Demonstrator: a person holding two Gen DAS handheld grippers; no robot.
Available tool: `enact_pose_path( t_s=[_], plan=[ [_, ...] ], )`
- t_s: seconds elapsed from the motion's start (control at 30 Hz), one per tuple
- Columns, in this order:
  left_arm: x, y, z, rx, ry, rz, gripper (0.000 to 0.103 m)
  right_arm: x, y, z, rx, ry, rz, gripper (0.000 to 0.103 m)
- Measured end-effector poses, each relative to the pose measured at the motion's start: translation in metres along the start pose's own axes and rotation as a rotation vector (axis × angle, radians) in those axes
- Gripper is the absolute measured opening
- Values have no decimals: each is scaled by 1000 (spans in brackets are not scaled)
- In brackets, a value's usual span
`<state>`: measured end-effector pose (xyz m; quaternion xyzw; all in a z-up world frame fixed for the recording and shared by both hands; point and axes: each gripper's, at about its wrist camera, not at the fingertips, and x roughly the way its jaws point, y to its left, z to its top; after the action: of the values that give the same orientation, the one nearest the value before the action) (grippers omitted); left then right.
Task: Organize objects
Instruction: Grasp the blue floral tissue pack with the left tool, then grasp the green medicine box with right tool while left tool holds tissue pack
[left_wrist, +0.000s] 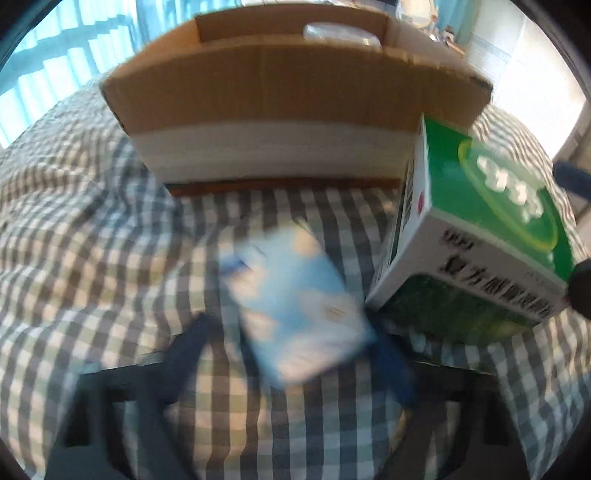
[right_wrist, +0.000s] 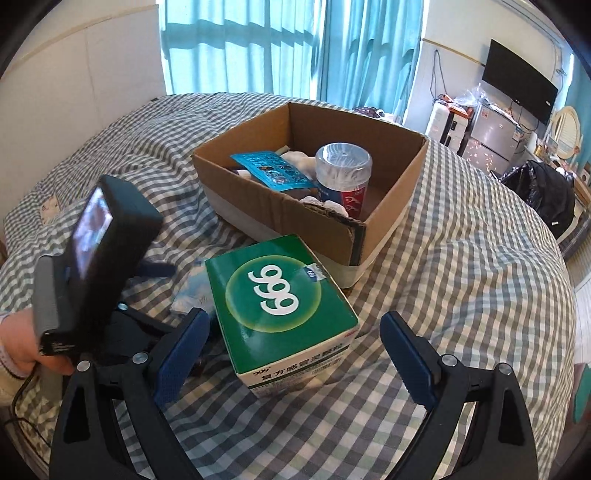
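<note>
Right gripper (right_wrist: 293, 354): your fingers are spread wide and level, flanking the near end of the green medicine box (right_wrist: 282, 308) without touching it.
Left gripper (left_wrist: 291, 350): you reach low over the bedding with its fingers either side of a blue-and-white packet (left_wrist: 299, 306); motion blur keeps me from telling whether they press on it.
Left hand (right_wrist: 22, 343): only part of it shows at the frame edge, wrapped around the handle under the black camera unit (right_wrist: 99, 236).
Packet: blurred, print unreadable; from your right wrist view it is mostly hidden behind the green box.
Green box: lies flat on the checked bedspread (right_wrist: 461, 280), just beside the carton's near corner; it reads "999" on top, with Chinese characters on the white side panel.
Cardboard carton (right_wrist: 391, 206): open, holding a clear-lidded cotton swab tub (right_wrist: 343, 173), a teal sachet (right_wrist: 271, 170) and white items that are hard to identify.
Background: teal curtains (right_wrist: 258, 44), wall-mounted TV (right_wrist: 519, 79).
</note>
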<state>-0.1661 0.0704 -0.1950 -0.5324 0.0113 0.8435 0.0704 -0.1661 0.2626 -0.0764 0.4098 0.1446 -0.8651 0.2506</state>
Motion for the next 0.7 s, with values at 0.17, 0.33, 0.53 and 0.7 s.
enact_pose_path(
  t_s=[0.17, 0.33, 0.53, 0.7],
  plan=[
    [-16, 2, -10, 12, -23, -4, 61, 2, 4, 3, -13, 12, 5, 94],
    [-43, 15, -19, -11, -61, 9, 61, 15, 13, 8, -55, 44, 4, 94],
    [-61, 25, -26, -30, -79, 7, 61, 30, 10, 13, -64, 67, -46, 94],
    [-64, 29, -30, -27, -75, 1, 61, 46, 9, 12, -89, 86, -51, 103]
  ],
)
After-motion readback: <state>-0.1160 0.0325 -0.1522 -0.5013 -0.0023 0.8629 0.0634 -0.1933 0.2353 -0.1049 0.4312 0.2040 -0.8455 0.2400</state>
